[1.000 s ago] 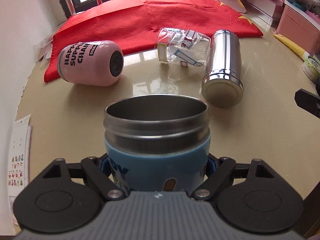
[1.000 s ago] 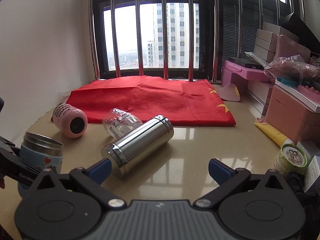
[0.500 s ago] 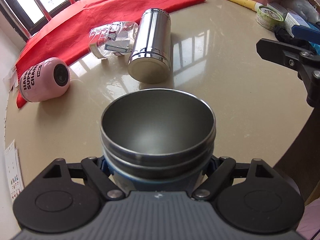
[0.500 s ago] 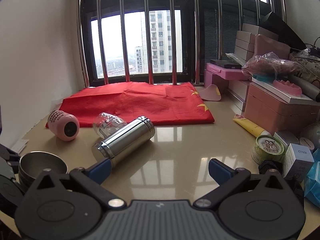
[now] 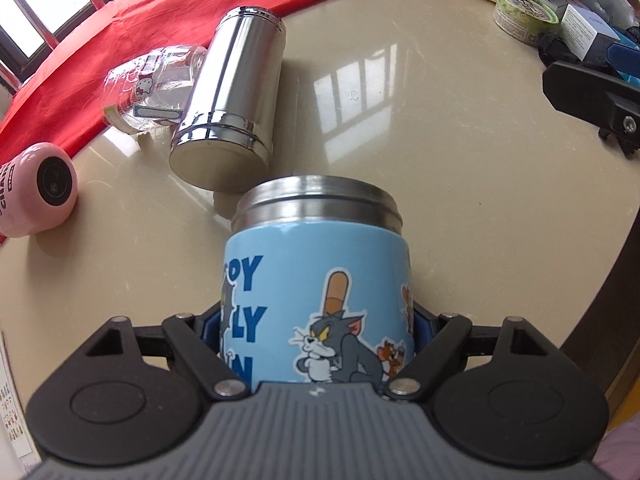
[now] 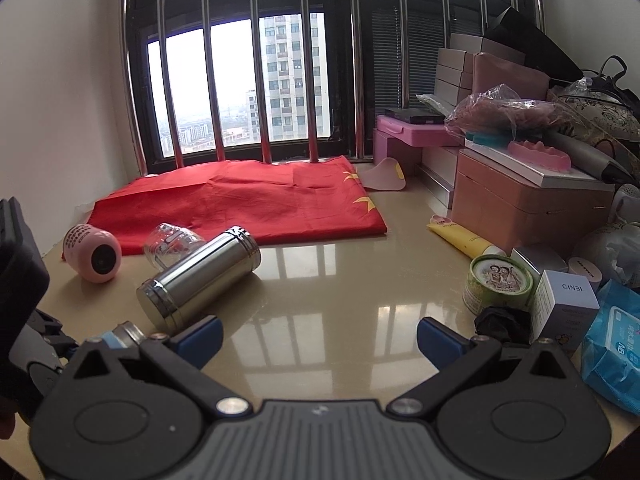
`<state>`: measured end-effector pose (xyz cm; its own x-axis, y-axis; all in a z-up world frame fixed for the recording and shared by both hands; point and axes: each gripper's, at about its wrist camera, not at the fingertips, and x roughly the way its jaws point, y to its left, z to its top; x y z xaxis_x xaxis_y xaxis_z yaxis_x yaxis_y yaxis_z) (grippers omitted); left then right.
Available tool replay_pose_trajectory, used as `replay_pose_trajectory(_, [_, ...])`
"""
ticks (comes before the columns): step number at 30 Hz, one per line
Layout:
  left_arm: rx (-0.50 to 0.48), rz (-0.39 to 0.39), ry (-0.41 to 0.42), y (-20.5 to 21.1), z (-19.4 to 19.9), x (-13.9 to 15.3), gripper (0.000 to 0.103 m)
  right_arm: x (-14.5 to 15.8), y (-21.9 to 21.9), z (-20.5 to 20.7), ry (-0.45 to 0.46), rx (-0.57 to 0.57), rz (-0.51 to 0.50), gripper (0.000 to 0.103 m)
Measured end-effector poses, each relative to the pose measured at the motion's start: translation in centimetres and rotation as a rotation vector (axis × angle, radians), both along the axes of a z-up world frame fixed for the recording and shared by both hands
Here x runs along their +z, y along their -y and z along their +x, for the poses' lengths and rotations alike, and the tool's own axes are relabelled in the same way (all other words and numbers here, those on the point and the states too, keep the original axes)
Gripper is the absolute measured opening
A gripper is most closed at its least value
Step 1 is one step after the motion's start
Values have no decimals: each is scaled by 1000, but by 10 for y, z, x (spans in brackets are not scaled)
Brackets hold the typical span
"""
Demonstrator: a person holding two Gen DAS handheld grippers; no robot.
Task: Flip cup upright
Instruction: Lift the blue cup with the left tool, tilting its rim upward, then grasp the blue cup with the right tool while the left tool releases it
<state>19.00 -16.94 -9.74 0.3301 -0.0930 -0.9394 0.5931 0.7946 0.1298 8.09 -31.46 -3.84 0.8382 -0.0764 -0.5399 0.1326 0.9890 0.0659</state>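
Observation:
My left gripper (image 5: 318, 332) is shut on a blue cartoon-printed cup (image 5: 316, 280) with a steel rim, held near the table's front edge. In the left wrist view the cup's rim points away from me and its opening is hidden. Its rim shows at the lower left of the right wrist view (image 6: 126, 334). My right gripper (image 6: 320, 334) is open and empty above the table (image 6: 320, 280). A steel flask (image 5: 230, 96), a clear cup (image 5: 154, 84) and a pink cup (image 5: 36, 190) lie on their sides beyond.
A red flag (image 6: 240, 208) covers the back of the table by the barred window. Boxes, a round tin (image 6: 500, 288), a yellow tube (image 6: 460, 236) and a blue wipes pack (image 6: 616, 352) crowd the right side. The table edge (image 5: 600, 280) curves at the right.
The blue cup has tilted in my left gripper: its open mouth faced the camera half a second ago, now its printed side shows. The left gripper moved closer to the steel flask.

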Motion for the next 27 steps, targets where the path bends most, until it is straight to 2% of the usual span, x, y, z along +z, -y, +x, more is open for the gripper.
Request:
replay_pose_trajectory(2, [8,-19,8,-2,-2,4,88,-1,1,0,-2,-1,1,103])
replay_pose_trajectory(3, [11,-24,23,-2,-4,7,92,-1,0,0,-2,-2,1,103])
replay_pose_trajectory(4, [11,-33,48,-2,-7,12,101,-1,0,0,-1,-1,2,103])
replay_pose_trajectory(5, [11,-41,66,-3,-8,16,103,-1,0,0,0,0,2,103])
replay_pose_trajectory(11, [53,-87,108,-12,-18,31,103,3,-6,-4,7,5,1,103])
replay_pose_trajectory(15, [73,-147,152,-24,-32,46,103,9,-10,-11,15,14,-2,103])
replay_pose_trajectory(18, [99,-202,212,-38,-46,64,103,16,-17,-17,29,21,-13,103])
replay_pose_trajectory(23, [195,-297,329,-79,-78,91,103,27,-35,-28,48,49,-33,103])
replay_pose_trajectory(27, [286,-327,409,-115,-101,100,103,32,-54,-32,40,84,-45,103])
